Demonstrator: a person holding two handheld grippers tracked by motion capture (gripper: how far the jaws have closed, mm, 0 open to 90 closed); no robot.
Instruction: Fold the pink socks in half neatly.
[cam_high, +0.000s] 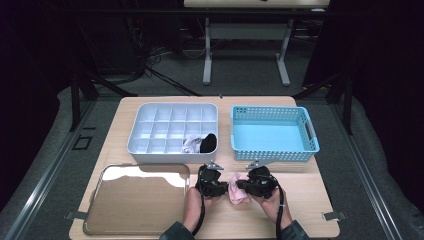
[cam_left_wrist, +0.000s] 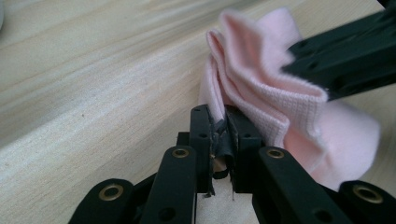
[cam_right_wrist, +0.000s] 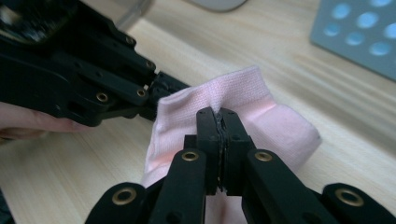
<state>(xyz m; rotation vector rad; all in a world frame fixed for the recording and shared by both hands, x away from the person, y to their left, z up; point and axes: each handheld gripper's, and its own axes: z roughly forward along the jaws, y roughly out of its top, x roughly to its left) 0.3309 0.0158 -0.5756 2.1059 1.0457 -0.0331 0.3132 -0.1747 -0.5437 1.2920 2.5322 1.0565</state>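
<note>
The pink sock (cam_high: 239, 189) lay at the near edge of the desk (cam_high: 305, 200), bunched up between the 2 tongs. It looked like a thin, ribbed knit: light, limp and quick to fold or sag wherever it was not supported, so it would likely drape rather than keep any shape. It was neither fragile nor slippery, since the weave gives the pads something to bite. The best hold seemed to be a pinch on an edge or a fold, with the 2 grips set apart so the cloth could be stretched or doubled over.

The left tongs (cam_left_wrist: 219, 135) were clenched on a gathered fold of the sock, the fabric wedged between the jaws. The right tongs (cam_right_wrist: 219, 126) were likewise clamped tight on the cloth near its ribbed cuff. Behind them stood the white divided organizer (cam_high: 150, 150), with a white and a black sock already in its compartments, beside the blue basket (cam_high: 274, 155).
</note>
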